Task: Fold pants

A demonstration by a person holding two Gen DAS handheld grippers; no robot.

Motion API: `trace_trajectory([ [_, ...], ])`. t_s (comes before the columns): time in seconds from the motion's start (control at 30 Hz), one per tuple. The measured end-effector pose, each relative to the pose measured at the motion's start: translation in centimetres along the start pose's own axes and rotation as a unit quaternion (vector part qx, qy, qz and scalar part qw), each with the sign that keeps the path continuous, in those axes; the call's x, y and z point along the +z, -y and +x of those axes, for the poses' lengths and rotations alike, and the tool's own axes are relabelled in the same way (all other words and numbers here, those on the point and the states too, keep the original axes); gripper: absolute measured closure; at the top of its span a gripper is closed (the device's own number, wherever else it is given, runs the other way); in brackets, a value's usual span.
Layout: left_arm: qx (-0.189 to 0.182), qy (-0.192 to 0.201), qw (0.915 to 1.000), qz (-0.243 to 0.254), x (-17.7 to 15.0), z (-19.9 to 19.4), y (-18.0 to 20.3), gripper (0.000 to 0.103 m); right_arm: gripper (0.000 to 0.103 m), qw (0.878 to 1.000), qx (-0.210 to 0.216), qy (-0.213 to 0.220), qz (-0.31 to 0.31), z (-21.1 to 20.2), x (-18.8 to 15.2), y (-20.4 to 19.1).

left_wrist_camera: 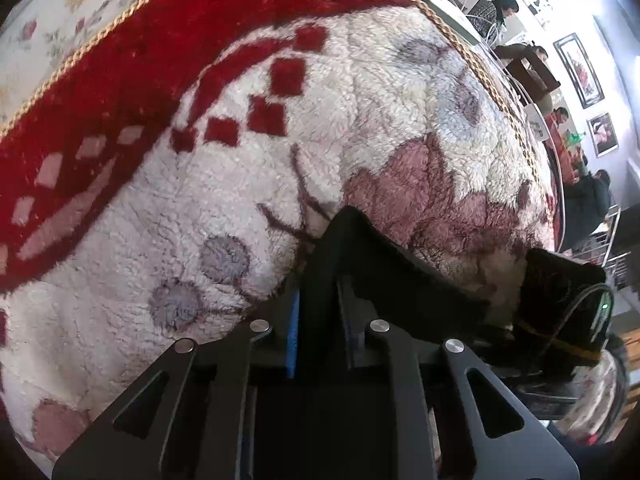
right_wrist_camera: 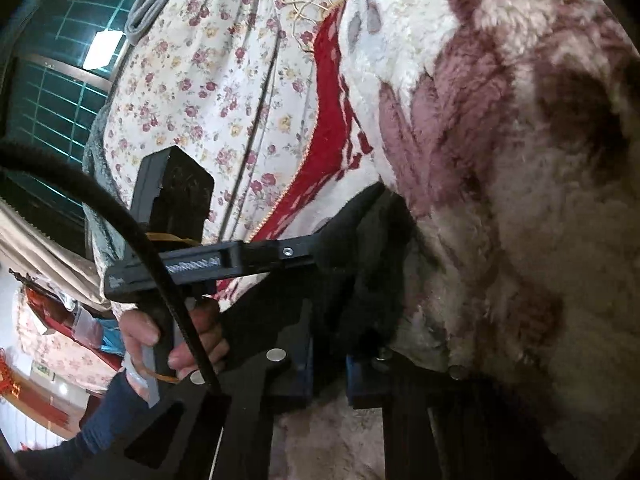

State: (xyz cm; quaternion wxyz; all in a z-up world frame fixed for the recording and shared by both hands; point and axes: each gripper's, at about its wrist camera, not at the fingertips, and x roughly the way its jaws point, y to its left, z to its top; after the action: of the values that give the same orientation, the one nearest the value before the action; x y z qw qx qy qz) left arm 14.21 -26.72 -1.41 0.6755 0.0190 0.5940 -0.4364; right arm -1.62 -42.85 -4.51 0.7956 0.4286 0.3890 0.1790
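Left claw (left_wrist_camera: 320, 312) is pinching the black pants (left_wrist_camera: 360, 248), fingers pressed together w/ the fabric bunched between them, blue pads on the inner faces just showing. From the pinch the dark cloth runs off to the right as a raised ridge over the fluffy blanket (left_wrist_camera: 320, 92), white pile w/ pink flowers, grey blobs and a red border w/ gold cord trim (left_wrist_camera: 100, 36). Beyond the cord there's a flowery bedsheet (left_wrist_camera: 36, 32).

Right claw (right_wrist_camera: 332, 356) has the pants too; black fabric (right_wrist_camera: 372, 280) comes up from between its fingers, fingers drawn close on it, so pinched as far as I can see. In the right cam my other gripper sits just to the left, its body lying crosswise, w/ my left hand (right_wrist_camera: 176, 336) wrapped round its handle and a black cable (right_wrist_camera: 120, 220) looping over it.

So both claws sit close together on the same edge of the pants, low over the blanket. Rest of the pants is out of both cams, can't tell how it lies. Background of the left cam: ppl (left_wrist_camera: 500, 8) sitting along a white wall w/ framed pics (left_wrist_camera: 580, 70).
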Motion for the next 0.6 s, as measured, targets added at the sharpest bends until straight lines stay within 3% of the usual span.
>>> trace_trajectory([
  [0.27, -0.006, 0.045, 0.9989, 0.011, -0.8, -4.2, 2.4, 0.092, 0.093, 0.997, 0.050, 0.032, -0.043, -1.7, 0.2, -3.1],
  [0.6, 0.003, 0.145, 0.9894, 0.012, -4.8, -15.5, 3.3, 0.093, 0.093, 0.982, 0.088, 0.024, -0.165, -2.0, -0.5, -14.4],
])
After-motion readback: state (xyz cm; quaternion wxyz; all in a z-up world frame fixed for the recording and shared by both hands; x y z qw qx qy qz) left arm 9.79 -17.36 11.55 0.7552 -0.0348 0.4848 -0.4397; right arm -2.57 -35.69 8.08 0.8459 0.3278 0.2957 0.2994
